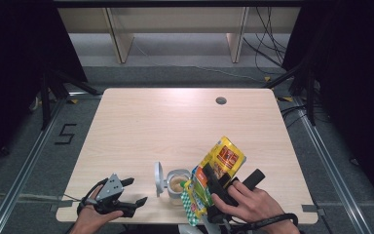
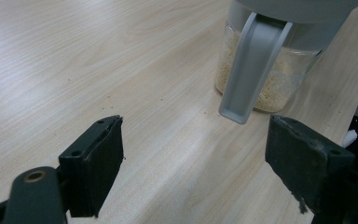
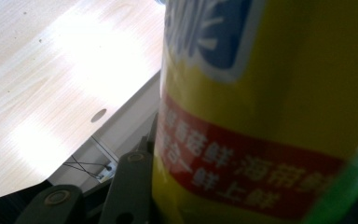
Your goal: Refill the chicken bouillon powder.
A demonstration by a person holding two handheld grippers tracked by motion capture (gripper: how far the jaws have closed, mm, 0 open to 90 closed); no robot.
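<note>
We are clamping the yellow pouch (image 1: 217, 168) in the right gripper (image 1: 213, 181), tilted over the open jar (image 1: 177, 186) at the near table (image 1: 141, 122) edge; left gripper (image 1: 129, 191) is resting agape, empty. Pouring wants steadiness.

In the right gripper view the yellow packet (image 3: 270, 116) sits so close between the tongs that its print is blurred and its edges run off the frame; one jaw is hidden behind it. In the left gripper view the jar (image 2: 275, 70) beyond the tongs is cut off at the top. In the high view the packet's lower end hides behind the right tongs (image 1: 219, 187).
</note>
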